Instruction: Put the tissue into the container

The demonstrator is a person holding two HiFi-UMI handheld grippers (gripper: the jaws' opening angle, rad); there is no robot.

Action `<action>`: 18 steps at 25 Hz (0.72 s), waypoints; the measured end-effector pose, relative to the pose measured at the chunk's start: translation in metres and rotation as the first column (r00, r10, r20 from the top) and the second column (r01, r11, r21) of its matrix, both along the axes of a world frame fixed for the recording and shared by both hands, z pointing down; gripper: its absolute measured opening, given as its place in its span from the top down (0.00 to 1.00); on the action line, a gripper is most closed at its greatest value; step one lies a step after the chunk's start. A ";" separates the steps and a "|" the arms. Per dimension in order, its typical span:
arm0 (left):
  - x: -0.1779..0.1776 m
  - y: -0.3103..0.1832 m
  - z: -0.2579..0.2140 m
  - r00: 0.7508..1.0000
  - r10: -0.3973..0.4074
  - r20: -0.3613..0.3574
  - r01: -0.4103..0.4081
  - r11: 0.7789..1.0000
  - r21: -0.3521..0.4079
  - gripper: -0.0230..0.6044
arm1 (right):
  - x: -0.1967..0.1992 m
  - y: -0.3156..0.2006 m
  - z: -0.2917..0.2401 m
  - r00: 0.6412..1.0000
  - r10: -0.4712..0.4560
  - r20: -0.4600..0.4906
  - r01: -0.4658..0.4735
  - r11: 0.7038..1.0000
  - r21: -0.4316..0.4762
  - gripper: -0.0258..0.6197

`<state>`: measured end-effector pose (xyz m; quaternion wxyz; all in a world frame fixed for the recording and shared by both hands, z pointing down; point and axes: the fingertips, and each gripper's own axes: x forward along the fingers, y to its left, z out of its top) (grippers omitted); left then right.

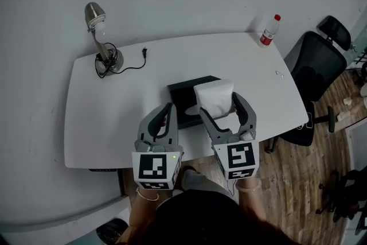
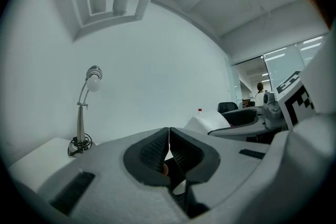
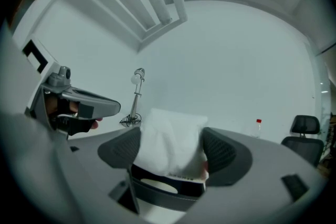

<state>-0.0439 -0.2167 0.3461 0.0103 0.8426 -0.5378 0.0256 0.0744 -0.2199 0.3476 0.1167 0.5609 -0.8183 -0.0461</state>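
A white pack of tissue (image 1: 214, 96) (image 3: 171, 142) is held up between the jaws of my right gripper (image 1: 219, 104) (image 3: 172, 149), which is shut on it above the table. Just under and behind it lies the black container (image 1: 187, 101) (image 3: 167, 190), a flat open box on the white table (image 1: 114, 117). My left gripper (image 1: 167, 115) (image 2: 169, 152) hovers to the left of the container with its jaws shut together and nothing between them.
A silver desk lamp (image 1: 101, 37) (image 2: 84, 113) with its cord stands at the table's back left. A white bottle with a red cap (image 1: 269, 30) (image 3: 258, 128) stands at the back right. A black office chair (image 1: 315, 72) is beside the table's right end.
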 end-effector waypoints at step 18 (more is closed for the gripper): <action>0.006 -0.029 0.017 1.000 -0.012 -0.012 0.011 0.999 -0.046 0.92 | -0.003 -0.031 0.040 0.999 -0.045 -0.015 0.042 0.988 -0.149 0.35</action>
